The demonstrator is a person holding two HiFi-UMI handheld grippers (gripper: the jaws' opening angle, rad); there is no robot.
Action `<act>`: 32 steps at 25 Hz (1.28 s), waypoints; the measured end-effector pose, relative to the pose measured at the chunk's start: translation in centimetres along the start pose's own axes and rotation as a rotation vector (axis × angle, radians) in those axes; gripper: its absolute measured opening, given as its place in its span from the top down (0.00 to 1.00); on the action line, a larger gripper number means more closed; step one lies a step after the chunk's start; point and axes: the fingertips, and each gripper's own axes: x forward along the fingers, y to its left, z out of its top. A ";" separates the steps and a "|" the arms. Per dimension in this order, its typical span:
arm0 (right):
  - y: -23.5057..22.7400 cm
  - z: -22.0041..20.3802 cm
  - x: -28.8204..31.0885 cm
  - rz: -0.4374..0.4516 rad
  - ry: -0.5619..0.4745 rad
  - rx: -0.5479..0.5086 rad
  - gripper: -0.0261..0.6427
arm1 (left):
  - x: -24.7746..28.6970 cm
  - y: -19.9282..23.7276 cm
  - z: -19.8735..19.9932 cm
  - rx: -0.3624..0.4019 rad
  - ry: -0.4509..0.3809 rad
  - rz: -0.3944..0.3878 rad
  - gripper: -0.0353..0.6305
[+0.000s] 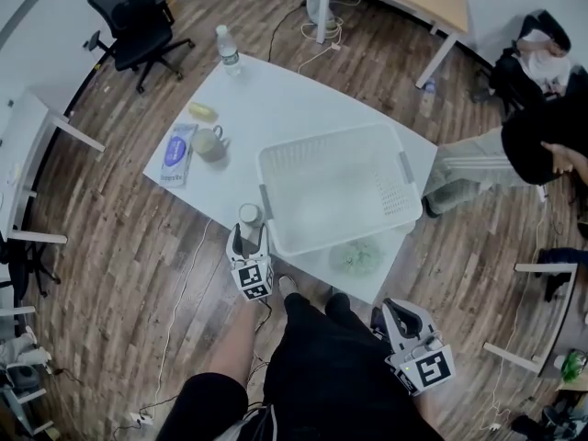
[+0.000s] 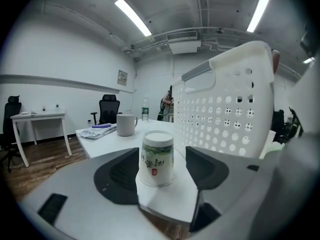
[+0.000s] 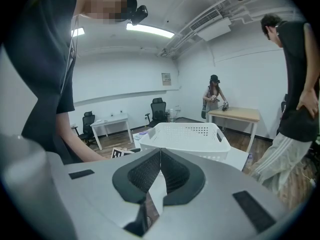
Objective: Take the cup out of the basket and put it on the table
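A paper cup [image 1: 249, 214] with green print stands upside down on the near left corner of the white table [image 1: 276, 99], just outside the white perforated basket [image 1: 266, 168]. My left gripper [image 1: 250, 232] is level with it, jaws open around the cup [image 2: 156, 158]. A clear gap shows at the right pad, and the left pad lies close beside the cup. The basket wall [image 2: 225, 114] rises right of it. My right gripper [image 1: 390, 312] hangs off the table by my right hip. In its own view the gripper [image 3: 160, 156] is shut on nothing, facing the basket [image 3: 185, 134].
A grey mug [image 1: 209, 143], a tissue pack [image 1: 176, 152], a yellow item [image 1: 202, 111] and a water bottle [image 1: 227, 49] stand on the table's left part. A crumpled clear bag [image 1: 356, 257] lies at the near edge. A person [image 1: 542, 136] stands to the right; an office chair [image 1: 138, 16] is beyond.
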 end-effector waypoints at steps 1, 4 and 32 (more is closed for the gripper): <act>0.0 -0.1 0.0 -0.001 0.011 0.000 0.92 | -0.7 -0.1 0.8 0.003 -0.015 -0.001 0.52; -0.4 0.1 0.1 -0.003 0.011 0.011 0.92 | -3.3 -0.7 3.9 0.016 -0.073 -0.017 0.52; -4.5 4.8 0.2 0.146 -0.228 -0.012 0.92 | -17.2 -25.8 23.1 0.114 -0.230 -0.609 0.93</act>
